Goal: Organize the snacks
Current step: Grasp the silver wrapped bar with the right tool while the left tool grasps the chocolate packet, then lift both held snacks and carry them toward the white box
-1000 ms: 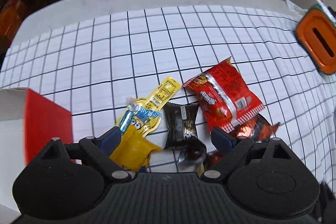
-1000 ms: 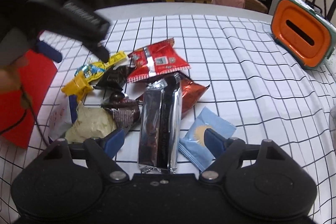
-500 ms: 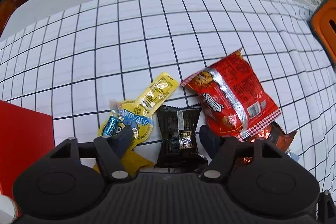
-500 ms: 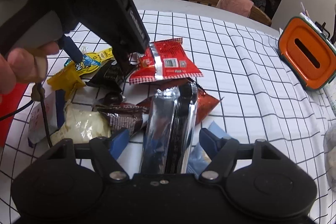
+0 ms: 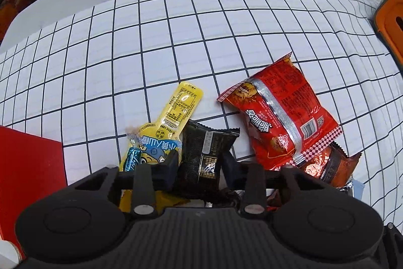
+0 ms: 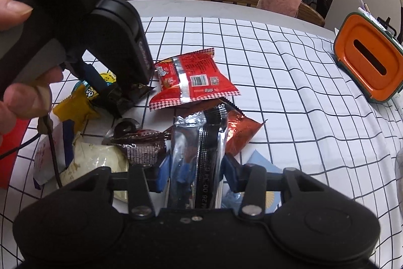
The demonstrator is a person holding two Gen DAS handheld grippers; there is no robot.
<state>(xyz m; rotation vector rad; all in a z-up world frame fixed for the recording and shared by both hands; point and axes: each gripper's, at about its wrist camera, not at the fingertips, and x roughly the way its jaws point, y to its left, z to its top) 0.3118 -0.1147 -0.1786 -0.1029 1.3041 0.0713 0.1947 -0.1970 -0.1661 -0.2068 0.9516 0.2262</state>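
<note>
At the pile's left the left gripper [image 5: 199, 164] had its jaws closed in on the black packet [image 5: 204, 155], lying between the yellow pouch [image 5: 173, 117] and red bag [image 5: 279, 117]; lifting straight up would likely spare both. Rightward, the right gripper [image 6: 192, 174] pinched the silver wrapper [image 6: 201, 155] mid-length, best held level.

Left wrist view looks steeply down, close over the snack pile [image 5: 226, 143]. Right wrist view looks lower, across the table [image 6: 289, 72] toward chairs. Both share the red bag [image 5: 279, 115] [image 6: 194, 78].
</note>
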